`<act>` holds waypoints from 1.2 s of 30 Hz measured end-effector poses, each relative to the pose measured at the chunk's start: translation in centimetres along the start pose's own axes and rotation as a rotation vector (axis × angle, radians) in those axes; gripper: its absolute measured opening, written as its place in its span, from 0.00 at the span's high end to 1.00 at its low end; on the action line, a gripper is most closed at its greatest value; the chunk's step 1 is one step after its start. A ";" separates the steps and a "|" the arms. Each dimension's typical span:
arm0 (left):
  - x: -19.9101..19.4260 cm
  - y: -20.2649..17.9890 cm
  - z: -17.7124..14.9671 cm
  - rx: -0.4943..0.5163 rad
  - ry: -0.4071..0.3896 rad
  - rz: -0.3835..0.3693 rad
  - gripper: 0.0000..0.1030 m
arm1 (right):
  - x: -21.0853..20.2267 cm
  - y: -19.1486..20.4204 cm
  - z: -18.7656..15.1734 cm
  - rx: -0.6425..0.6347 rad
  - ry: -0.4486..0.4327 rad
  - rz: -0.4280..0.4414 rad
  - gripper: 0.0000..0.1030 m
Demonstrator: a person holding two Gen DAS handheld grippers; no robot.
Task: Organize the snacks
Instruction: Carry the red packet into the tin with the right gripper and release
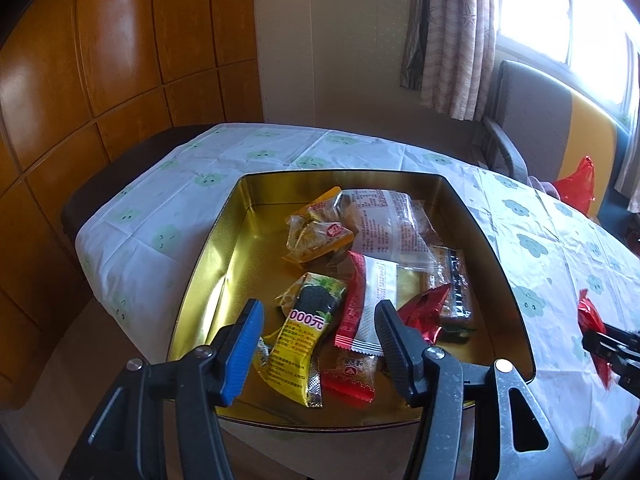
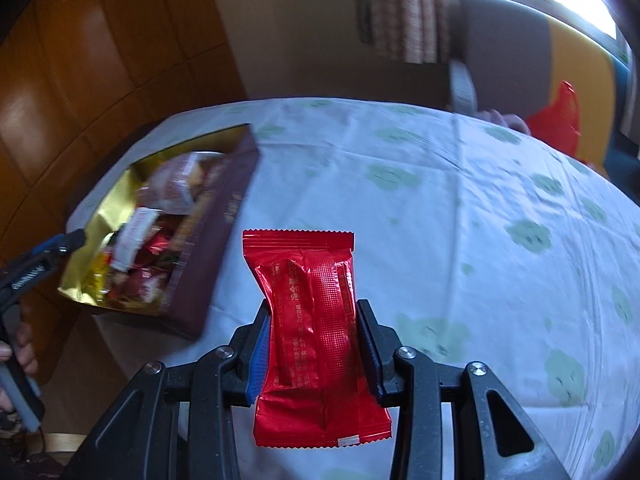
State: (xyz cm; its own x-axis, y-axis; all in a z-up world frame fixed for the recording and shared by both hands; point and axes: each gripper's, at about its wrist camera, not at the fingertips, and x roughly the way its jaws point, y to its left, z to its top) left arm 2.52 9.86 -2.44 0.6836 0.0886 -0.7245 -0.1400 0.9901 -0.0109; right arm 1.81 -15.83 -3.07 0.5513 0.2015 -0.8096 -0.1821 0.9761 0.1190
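A gold-lined tin box (image 1: pixel 224 240) sits on the table and holds several wrapped snacks: a yellow packet (image 1: pixel 300 344), a red-and-white packet (image 1: pixel 366 308), a clear wrapped pastry (image 1: pixel 384 224). My left gripper (image 1: pixel 318 312) is open and empty, hovering over the box's near side. My right gripper (image 2: pixel 312 312) is shut on a red snack packet (image 2: pixel 312 320), held above the tablecloth to the right of the box (image 2: pixel 224 240). The right gripper with its red packet (image 1: pixel 592 320) shows at the right edge of the left wrist view.
The table has a white tablecloth (image 2: pixel 440 208) with green cloud prints. A grey chair (image 1: pixel 532 120) and a red bag (image 1: pixel 580 188) stand behind the table on the right. Wooden panelling (image 1: pixel 100 80) is on the left. The left gripper (image 2: pixel 44 264) shows beside the box.
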 end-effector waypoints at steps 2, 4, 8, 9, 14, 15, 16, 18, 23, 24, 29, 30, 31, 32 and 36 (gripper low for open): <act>0.1 0.2 0.0 -0.006 -0.001 0.002 0.43 | 0.2 1.7 0.7 -0.034 0.002 0.036 0.62; 0.1 0.4 0.0 -0.011 0.000 0.005 0.43 | 0.4 3.3 1.5 -0.063 0.003 0.068 0.61; 0.3 0.7 0.0 -0.021 -0.001 0.009 0.43 | 0.7 5.7 2.7 -0.100 -0.001 0.112 0.61; 0.3 0.8 0.0 -0.024 0.000 0.011 0.43 | 0.7 6.2 3.1 -0.104 -0.002 0.121 0.61; 0.7 1.3 -0.1 -0.036 0.008 0.017 0.43 | 1.2 8.2 4.7 -0.128 -0.019 0.142 0.61; 0.8 1.3 -0.1 -0.038 0.009 0.018 0.43 | 1.3 8.5 5.0 -0.129 -0.020 0.146 0.61; 0.8 1.3 -0.1 -0.039 0.010 0.019 0.43 | 1.5 8.8 5.3 -0.130 -0.021 0.152 0.61; 1.0 1.5 -0.1 -0.043 0.012 0.021 0.43 | 2.1 9.2 5.8 -0.127 -0.020 0.166 0.61; 1.5 2.0 -0.2 -0.057 0.018 0.031 0.43 | 5.0 10.8 6.8 -0.144 0.005 0.159 0.61; 1.6 2.1 -0.2 -0.060 0.022 0.033 0.43 | 5.6 11.1 7.1 -0.153 0.011 0.156 0.59; 2.3 2.4 -0.5 -0.066 0.039 0.041 0.43 | 9.3 12.5 7.3 -0.225 0.071 0.099 0.58; 2.3 2.4 -0.6 -0.066 0.040 0.043 0.43 | 9.6 12.6 7.2 -0.234 0.074 0.087 0.57; 2.4 2.4 -0.6 -0.064 0.042 0.044 0.43 | 9.8 12.6 7.0 -0.239 0.075 0.087 0.56; 2.5 2.4 -0.6 -0.064 0.045 0.044 0.43 | 9.8 12.5 6.9 -0.239 0.072 0.091 0.56; 2.5 2.4 -0.7 -0.064 0.044 0.045 0.42 | 9.3 12.2 6.6 -0.241 0.049 0.084 0.56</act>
State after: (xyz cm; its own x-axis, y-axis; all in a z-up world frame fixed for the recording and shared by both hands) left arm 3.40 12.34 -4.71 0.6439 0.1268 -0.7546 -0.2166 0.9760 -0.0208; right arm 10.04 -1.51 -5.34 0.4866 0.2713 -0.8304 -0.4177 0.9071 0.0516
